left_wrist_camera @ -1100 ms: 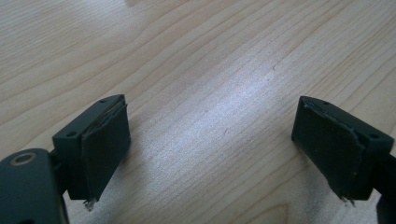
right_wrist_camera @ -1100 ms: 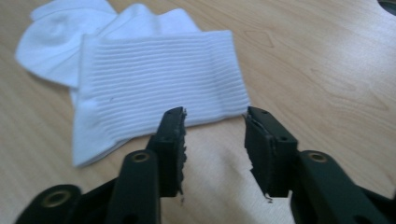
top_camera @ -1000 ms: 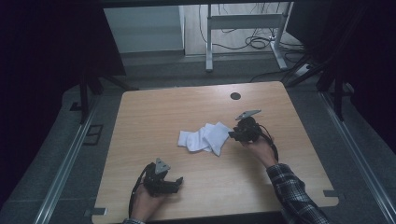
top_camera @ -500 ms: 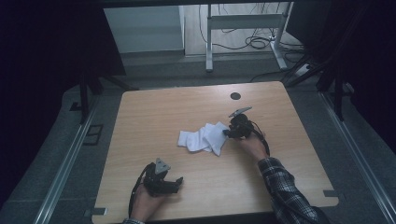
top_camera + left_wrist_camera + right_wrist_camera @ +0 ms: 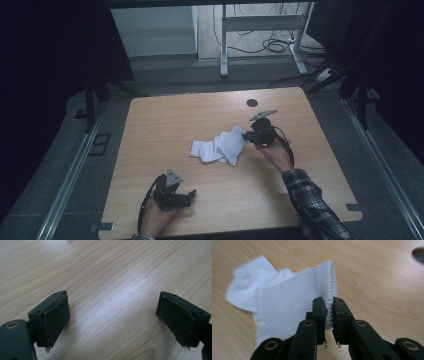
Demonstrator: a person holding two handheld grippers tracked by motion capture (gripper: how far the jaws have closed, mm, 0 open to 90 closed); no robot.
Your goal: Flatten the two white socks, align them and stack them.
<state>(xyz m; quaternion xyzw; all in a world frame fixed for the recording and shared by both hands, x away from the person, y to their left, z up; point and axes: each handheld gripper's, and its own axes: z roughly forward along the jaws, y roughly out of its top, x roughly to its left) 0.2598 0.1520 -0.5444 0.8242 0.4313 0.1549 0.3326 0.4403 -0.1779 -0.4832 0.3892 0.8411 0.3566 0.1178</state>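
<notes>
In the middle of the high view a white sock (image 5: 218,148) lies crumpled on the wooden table (image 5: 165,120), with the right gripper (image 5: 248,135) at its right-hand edge. The right gripper view shows the jaws, which have just been closing, pinched together on the ribbed cuff (image 5: 329,290) at the centre of the frame, the rest of the sock (image 5: 274,307) trailing away to the left. The bite looks narrow, only the very edge of the cuff between the pads, so a quick lift or a sideways tug could let the fabric slide out; the bunched layers could also drag along and stay folded. At the lower left of the high view the left gripper (image 5: 186,196) rests well apart from the sock, its jaws standing wide apart over bare wood (image 5: 112,290), so nothing steadies the far end
</notes>
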